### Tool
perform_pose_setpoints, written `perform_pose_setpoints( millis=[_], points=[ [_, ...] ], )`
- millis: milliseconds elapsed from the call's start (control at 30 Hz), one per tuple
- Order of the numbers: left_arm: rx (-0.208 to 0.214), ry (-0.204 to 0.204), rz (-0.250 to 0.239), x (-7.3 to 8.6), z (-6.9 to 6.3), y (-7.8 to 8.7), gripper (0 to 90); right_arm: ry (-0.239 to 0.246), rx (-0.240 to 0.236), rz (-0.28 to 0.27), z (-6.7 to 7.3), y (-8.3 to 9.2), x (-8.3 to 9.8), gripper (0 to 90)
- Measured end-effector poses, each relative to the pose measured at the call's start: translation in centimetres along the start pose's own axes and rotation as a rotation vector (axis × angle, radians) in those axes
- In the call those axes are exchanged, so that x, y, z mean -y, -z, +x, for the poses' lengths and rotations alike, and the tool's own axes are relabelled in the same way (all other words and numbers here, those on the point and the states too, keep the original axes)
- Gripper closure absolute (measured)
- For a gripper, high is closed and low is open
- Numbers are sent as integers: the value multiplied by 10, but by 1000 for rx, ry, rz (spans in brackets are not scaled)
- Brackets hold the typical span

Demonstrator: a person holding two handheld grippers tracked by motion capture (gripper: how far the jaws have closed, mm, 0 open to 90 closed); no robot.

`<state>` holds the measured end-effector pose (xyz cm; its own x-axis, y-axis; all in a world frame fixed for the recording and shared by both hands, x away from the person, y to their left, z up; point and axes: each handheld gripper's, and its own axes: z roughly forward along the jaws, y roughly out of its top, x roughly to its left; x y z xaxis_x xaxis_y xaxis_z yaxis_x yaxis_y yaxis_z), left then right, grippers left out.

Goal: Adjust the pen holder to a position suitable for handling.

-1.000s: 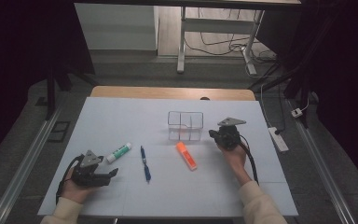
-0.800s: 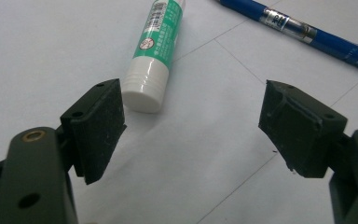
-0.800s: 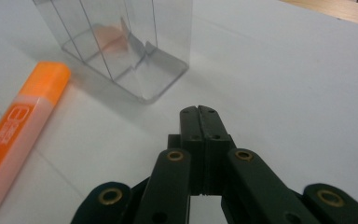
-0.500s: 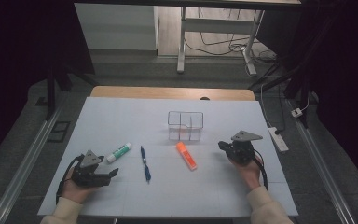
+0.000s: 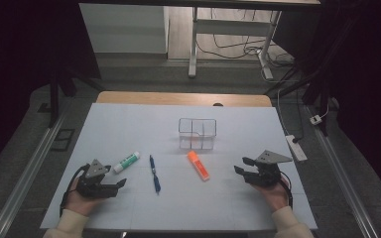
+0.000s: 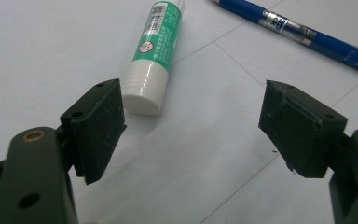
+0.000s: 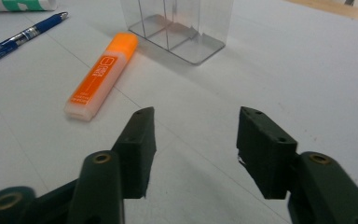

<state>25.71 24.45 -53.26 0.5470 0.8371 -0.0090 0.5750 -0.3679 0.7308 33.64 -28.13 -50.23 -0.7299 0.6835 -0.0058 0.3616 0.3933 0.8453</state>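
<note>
An orange highlighter (image 5: 198, 165) (image 7: 101, 75) lies on the white table sheet, just in front of a clear divided box (image 5: 197, 133) (image 7: 179, 25). To its left lie a blue pen (image 5: 154, 173) (image 6: 298, 33) and a green-and-white glue stick (image 5: 126, 161) (image 6: 153, 53). My right gripper (image 5: 243, 166) (image 7: 193, 151) rests low at the right, pointing left toward the highlighter; its jaws have just been opening and nothing is between them. My left gripper (image 5: 116, 184) (image 6: 191, 126) sits open at the front left, its jaws empty, with the glue stick's cap just beyond the left jaw.
The white sheet (image 5: 129, 124) covers the table; a wooden edge (image 5: 178, 98) shows at the back. A white power strip (image 5: 296, 147) lies off the right edge. Metal rails run along both sides, and desk legs and cables stand beyond.
My right gripper has moved from beside the clear box toward the front right of the table and its jaws have opened. The left gripper has stayed where it was.
</note>
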Motion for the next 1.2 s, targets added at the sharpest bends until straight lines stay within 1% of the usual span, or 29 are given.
perform_pose_setpoints(
  millis=[100, 133, 167, 300, 367, 433, 500, 700, 833, 933, 1033, 1067, 1100, 1200],
  points=[
    [-1, 1, -2, 0, 0, 0, 225, 24, 12, -4, 4, -1, 0, 426],
    [-2, 0, -1, -1, 0, 0, 224, 24, 8, -7, 4, -2, 1, 423],
    [-2, 0, -1, -1, -1, 0, 225, 16, -11, -6, 5, -4, 1, 419],
    [-2, 3, -9, -1, 0, 1, 225, 23, -18, 4, 6, -4, 0, 410],
    [-1, 1, -7, -1, 0, 1, 225, 12, -21, 9, 5, -3, 1, 407],
    [2, -1, -6, -1, 0, 1, 225, 11, -12, 9, 5, 0, 1, 407],
    [1, -2, -10, -1, 0, 1, 224, 2, -13, 2, 4, 3, 2, 407],
    [-9, -13, -12, -4, -2, 3, 225, 17, -22, 23, 7, 10, 10, 408],
    [-7, -34, -11, -11, -5, 7, 225, 27, -21, 29, 5, 17, 16, 407],
    [2, -45, -16, -18, -8, 10, 225, 19, -15, 32, 3, 21, 19, 407],
    [8, -67, -11, -25, -12, 10, 225, 17, -9, 27, 0, 24, 22, 407],
    [12, -70, -7, -26, -13, 10, 225, 17, 1, 29, 0, 25, 22, 408],
    [17, -74, -3, -28, -15, 10, 225, 19, -5, 30, -1, 25, 23, 407],
    [23, -70, 8, -33, -21, 10, 224, 21, 2, 35, -1, 26, 23, 408]
  ],
)
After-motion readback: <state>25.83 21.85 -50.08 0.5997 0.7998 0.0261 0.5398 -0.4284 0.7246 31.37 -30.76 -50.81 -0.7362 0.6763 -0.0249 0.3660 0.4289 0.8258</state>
